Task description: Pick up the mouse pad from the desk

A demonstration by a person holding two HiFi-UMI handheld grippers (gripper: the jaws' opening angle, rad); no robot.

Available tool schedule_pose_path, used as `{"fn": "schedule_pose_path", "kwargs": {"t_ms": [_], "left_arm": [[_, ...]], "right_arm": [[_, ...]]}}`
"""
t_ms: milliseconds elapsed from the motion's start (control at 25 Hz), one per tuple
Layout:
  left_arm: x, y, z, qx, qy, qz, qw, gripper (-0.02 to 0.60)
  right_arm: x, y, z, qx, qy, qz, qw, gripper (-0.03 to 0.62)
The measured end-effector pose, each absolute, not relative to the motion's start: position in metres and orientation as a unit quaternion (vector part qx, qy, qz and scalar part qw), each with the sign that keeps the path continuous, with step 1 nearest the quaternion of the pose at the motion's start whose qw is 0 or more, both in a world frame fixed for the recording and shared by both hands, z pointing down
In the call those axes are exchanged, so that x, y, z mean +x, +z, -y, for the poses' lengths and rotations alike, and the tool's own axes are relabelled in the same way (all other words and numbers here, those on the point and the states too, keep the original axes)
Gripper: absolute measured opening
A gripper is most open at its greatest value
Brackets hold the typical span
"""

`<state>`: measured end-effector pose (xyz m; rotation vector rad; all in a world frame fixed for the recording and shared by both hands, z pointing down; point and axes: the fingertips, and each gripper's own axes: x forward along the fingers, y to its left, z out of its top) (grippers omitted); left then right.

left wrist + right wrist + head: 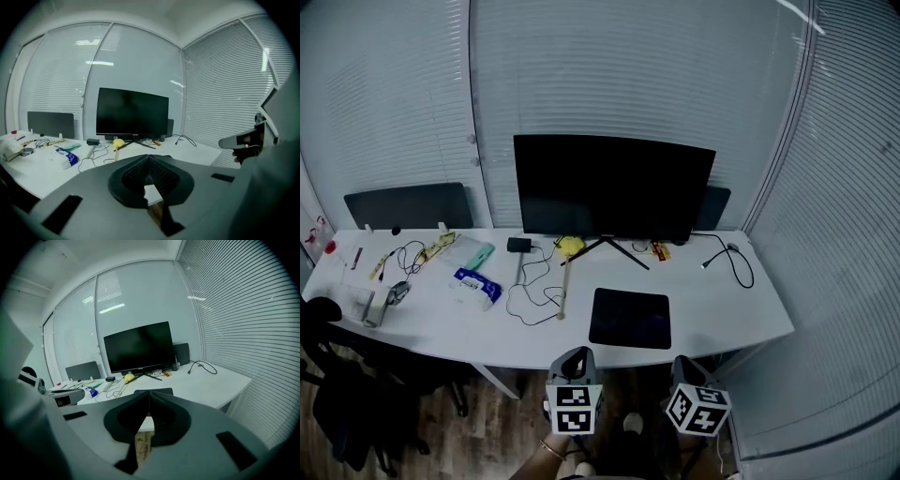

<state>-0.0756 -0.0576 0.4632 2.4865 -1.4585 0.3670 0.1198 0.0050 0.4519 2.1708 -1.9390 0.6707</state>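
The black mouse pad lies flat on the white desk, near its front edge and in front of the monitor. Both grippers are below the desk's front edge, short of the pad. My left gripper is left of the pad's near corner, my right gripper just right of it. In the right gripper view the pad shows just past the shut jaws, which hold nothing. In the left gripper view the jaws meet at a point and hold nothing, and only a sliver of the pad shows.
A black monitor stands at the back of the desk. Left of the pad lie a wooden stick, looped cables, a tissue pack and small clutter. A black cable lies at the right. An office chair stands at the left.
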Motion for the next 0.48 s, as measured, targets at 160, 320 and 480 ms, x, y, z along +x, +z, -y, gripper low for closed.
{"fn": "schedule_pose_path", "kwargs": {"t_ms": [160, 320, 480], "left_arm": [[-0.075, 0.464, 0.074, 0.841, 0.126, 0.513, 0.118, 0.005], [-0.064, 0.461, 0.103, 0.835, 0.125, 0.524, 0.111, 0.005], [-0.048, 0.459, 0.135, 0.829, 0.124, 0.535, 0.107, 0.005]], "right_arm": [[0.128, 0.453, 0.017, 0.718, 0.221, 0.655, 0.075, 0.034], [0.141, 0.452, 0.051, 0.711, 0.218, 0.665, 0.07, 0.034], [0.158, 0.457, 0.086, 0.702, 0.221, 0.673, 0.073, 0.034]]}}
